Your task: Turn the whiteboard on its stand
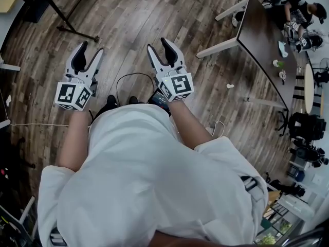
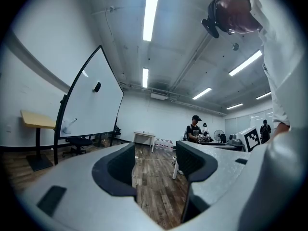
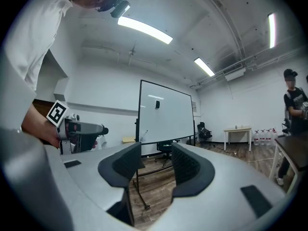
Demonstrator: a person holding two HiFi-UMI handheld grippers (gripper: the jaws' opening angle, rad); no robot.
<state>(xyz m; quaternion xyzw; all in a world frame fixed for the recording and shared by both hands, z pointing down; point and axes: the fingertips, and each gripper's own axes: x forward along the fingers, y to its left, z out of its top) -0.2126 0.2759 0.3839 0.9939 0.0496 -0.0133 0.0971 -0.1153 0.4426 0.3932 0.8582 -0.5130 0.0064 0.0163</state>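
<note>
Across the wooden floor (image 1: 154,14), well apart from the person, the whiteboard (image 3: 166,113) stands upright on its stand (image 3: 137,184). The left gripper (image 1: 91,48) and right gripper (image 1: 159,44) are both wide open and empty. Doing this well likely means walking close, clamping the frame's side edge instead of the writing face, and swinging it slowly so the stand does not tip.

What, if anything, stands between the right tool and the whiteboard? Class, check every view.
Nothing visible does. In the right gripper view, the right tool, jaws apart and empty, faces the whiteboard, with only wood floor showing between them.

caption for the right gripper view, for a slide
Open, empty right tongs aimed at the whiteboard standing farther off on its stand.
</note>
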